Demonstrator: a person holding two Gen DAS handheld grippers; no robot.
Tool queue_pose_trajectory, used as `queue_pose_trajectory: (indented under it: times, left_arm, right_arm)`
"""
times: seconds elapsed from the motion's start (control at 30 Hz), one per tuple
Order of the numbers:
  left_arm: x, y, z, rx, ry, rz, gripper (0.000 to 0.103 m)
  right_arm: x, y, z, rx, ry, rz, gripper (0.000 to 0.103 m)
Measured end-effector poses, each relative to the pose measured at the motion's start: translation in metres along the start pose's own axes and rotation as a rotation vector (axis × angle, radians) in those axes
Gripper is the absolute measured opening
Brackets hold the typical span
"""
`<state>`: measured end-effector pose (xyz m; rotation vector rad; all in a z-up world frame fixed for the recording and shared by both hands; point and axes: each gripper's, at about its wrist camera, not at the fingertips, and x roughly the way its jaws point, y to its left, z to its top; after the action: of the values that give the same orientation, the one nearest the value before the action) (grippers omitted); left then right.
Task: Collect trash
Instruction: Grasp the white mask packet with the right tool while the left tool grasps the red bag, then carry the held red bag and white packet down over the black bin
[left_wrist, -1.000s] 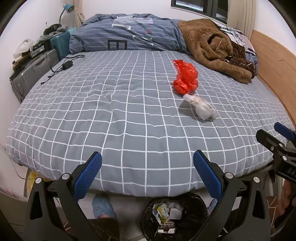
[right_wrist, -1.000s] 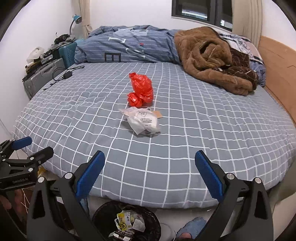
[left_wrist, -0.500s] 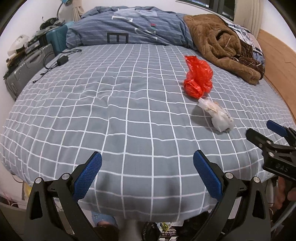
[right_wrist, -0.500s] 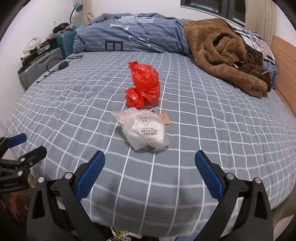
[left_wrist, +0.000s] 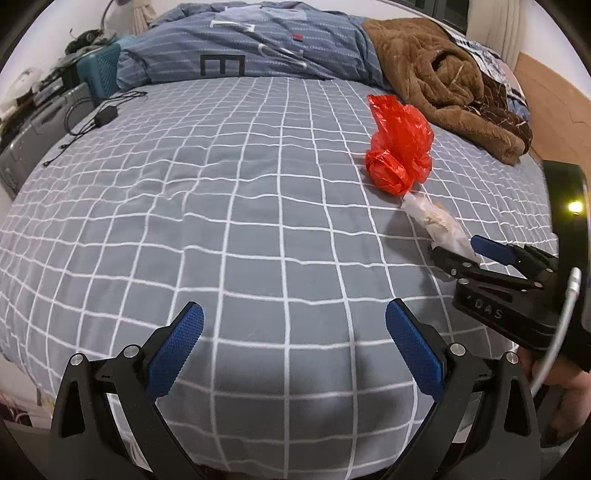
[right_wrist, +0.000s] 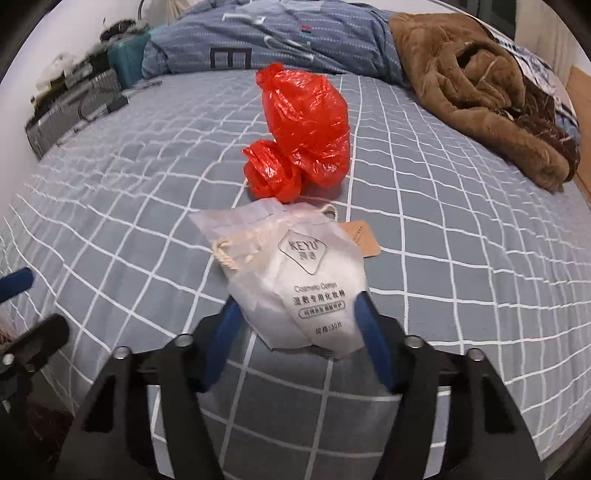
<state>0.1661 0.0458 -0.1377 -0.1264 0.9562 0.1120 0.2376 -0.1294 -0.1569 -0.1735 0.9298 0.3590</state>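
Note:
A white plastic pouch with printed text lies on the grey checked bed; it also shows in the left wrist view. A crumpled red plastic bag lies just behind it and shows in the left wrist view too. My right gripper has its jaws narrowed around the near end of the pouch, blue pads at both sides; contact looks close but blurred. It also shows in the left wrist view. My left gripper is open and empty over the bed's front part.
A brown fleece garment and a blue striped duvet lie at the back. A charger with cable lies at the left edge, suitcases beside the bed. A small brown tag lies by the pouch.
Both grippers have moved forward over the bed, so the trash bin has dropped out of view. The right gripper's jaws have narrowed from wide open to around the white pouch.

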Motion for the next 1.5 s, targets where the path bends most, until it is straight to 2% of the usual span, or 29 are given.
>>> queue_pose_trajectory:
  times: [0.07,0.17,0.27,0.4,0.63,0.93,1.07,1.17,1.2,1.3,1.4,1.5]
  left_arm:
    - [0.006,-0.005,0.006,0.003,0.000,-0.009,0.097]
    - [0.014,-0.015,0.017,0.015,-0.010,-0.026,0.097]
    - [0.022,-0.028,0.030,0.032,-0.021,-0.042,0.097]
    - [0.036,-0.050,0.053,0.051,-0.045,-0.072,0.097]
    - [0.073,-0.089,0.098,0.085,-0.086,-0.098,0.097]
    - [0.110,-0.112,0.131,0.116,-0.084,-0.069,0.093]
    - [0.125,-0.120,0.136,0.127,-0.062,-0.080,0.085]
    - [0.138,-0.127,0.136,0.151,-0.020,-0.082,0.069]
    - [0.141,-0.128,0.136,0.155,-0.015,-0.075,0.061]
    - [0.141,-0.128,0.137,0.138,-0.011,-0.067,0.046]
    - [0.131,-0.128,0.135,0.133,-0.014,-0.067,0.039]
    - [0.116,-0.126,0.129,0.129,-0.015,-0.079,0.037]
  right_arm:
    - [-0.004,-0.004,-0.001,0.005,-0.014,0.019,0.038]
    - [-0.018,-0.012,-0.001,0.020,-0.049,0.030,0.027]
    - [-0.033,-0.025,-0.002,0.040,-0.074,0.031,0.022]
    - [-0.055,-0.050,-0.001,0.069,-0.102,0.032,0.021]
    - [-0.078,-0.093,-0.001,0.108,-0.129,-0.022,0.021]
    - [-0.075,-0.112,0.003,0.133,-0.145,-0.016,0.021]
    - [-0.075,-0.115,0.000,0.141,-0.146,-0.011,0.021]
    - [-0.077,-0.116,-0.004,0.153,-0.143,-0.004,0.021]
    - [-0.077,-0.117,-0.005,0.156,-0.143,-0.003,0.021]
    - [-0.079,-0.120,-0.006,0.163,-0.140,-0.002,0.021]
    - [-0.083,-0.121,-0.007,0.162,-0.141,-0.005,0.021]
    - [-0.088,-0.120,-0.007,0.166,-0.148,-0.002,0.021]
